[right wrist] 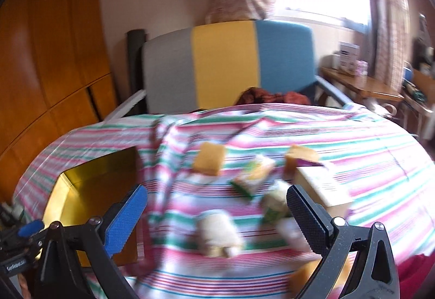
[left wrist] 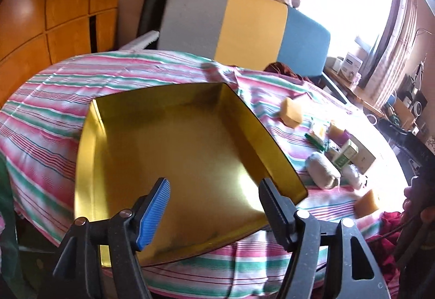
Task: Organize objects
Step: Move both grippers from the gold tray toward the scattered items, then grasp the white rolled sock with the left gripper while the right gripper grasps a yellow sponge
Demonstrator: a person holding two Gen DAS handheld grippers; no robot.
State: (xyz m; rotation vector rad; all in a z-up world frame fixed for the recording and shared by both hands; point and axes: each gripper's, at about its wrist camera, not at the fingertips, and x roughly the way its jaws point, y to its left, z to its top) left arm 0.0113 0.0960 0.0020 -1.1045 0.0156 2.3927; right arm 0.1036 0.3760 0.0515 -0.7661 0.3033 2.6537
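We find both tools spread apart, holding nothing — left gripper [left wrist: 214, 206] over the gold rectangular metal tray [left wrist: 108, 119] at centre frame; right gripper [right wrist: 217, 220] above blurred yellow sponge block [right wrist: 209, 161].

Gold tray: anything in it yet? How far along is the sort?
Nothing done that shows: the gold tray holds nothing. Nothing in hand: the left gripper is open over the tray's near edge, and the right gripper is open above the pile. Left to do: the yellow sponge, small green box, grey roll and other items lie on the striped cloth.
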